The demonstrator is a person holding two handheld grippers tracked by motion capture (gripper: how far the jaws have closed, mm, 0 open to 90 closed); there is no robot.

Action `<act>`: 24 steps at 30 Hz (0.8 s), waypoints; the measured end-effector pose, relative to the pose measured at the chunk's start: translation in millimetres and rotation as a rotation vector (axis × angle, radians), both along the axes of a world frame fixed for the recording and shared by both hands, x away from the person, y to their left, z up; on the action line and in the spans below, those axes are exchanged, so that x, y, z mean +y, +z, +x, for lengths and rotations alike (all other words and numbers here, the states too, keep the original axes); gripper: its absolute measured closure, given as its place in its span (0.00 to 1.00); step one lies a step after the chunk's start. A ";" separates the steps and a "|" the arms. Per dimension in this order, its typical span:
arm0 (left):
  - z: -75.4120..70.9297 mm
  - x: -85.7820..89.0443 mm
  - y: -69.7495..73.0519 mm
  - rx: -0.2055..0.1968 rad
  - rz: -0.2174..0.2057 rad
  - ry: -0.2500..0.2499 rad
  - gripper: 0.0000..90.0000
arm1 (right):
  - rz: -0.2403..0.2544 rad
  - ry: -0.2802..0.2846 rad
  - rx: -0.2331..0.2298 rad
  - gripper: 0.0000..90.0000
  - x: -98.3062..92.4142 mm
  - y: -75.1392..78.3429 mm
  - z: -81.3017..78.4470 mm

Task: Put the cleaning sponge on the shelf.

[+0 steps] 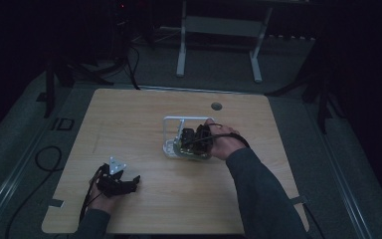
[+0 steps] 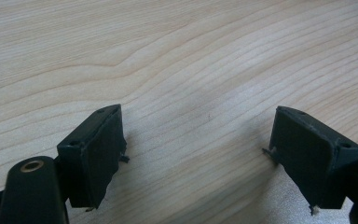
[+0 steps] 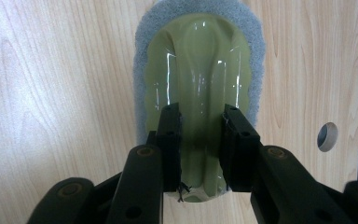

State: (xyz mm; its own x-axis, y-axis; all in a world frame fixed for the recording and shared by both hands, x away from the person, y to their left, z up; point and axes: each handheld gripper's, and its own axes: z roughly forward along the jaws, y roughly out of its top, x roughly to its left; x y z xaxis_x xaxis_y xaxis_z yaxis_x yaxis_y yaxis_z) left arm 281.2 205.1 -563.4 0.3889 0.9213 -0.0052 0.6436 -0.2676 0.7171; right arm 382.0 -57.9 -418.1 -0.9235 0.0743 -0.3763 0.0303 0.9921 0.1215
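Olive-green translucent plastic forms the ridged handle of a scrubbing pad (image 3: pixel 200 84), backed by a grey sponge layer whose fuzzy edge shows around the plastic on all sides. Pad lies flat on the wooden table (image 3: pixel 51 93), sponge side down, near the table's middle and a little to the right of centre in the high view (image 1: pixel 191 149). Right gripper (image 3: pixel 200 140) comes down on it from above; its two black jaws straddle the raised central ridge of the handle, one on each flank, pads pressed against the plastic, so the grip is closed on the handle at a middling width. In the high view the right hand (image 1: pixel 221 142) sits over the pad with its sleeve running back toward the table's near edge. A white wire-like frame (image 1: pixel 171 132) stands just beside the pad on its left and far side; whether the two touch cannot be told in the dim light. A round cable hole (image 3: pixel 327 136) in the tabletop lies beyond, toward the far edge (image 1: pixel 216 106). Left gripper (image 2: pixel 193 144) rests well apart from all this, near the front left corner of the table (image 1: pixel 119 181); its jaws stand wide apart with nothing but bare wood grain between them. Room around the table is dark, with a light desk frame (image 1: pixel 219 30) on the floor behind.
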 end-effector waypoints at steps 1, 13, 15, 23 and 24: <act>0.0 0.0 0.0 0.000 0.000 0.000 0.20 | -0.003 0.002 0.001 0.80 1.1 -0.5 0.4; 0.1 0.0 0.1 0.001 0.001 -0.002 0.20 | -0.019 0.031 -0.010 0.80 11.3 -3.0 3.3; 0.1 -0.2 0.0 0.000 0.000 -0.002 0.20 | -0.027 0.034 -0.016 0.80 12.7 -4.1 3.8; 0.2 -0.2 0.1 0.000 0.000 -0.004 0.20 | -0.049 0.055 -0.030 0.80 19.3 -10.9 6.4; 0.2 -0.3 0.1 0.000 0.000 -0.004 0.20 | -0.054 0.057 -0.032 0.80 20.3 -12.2 6.6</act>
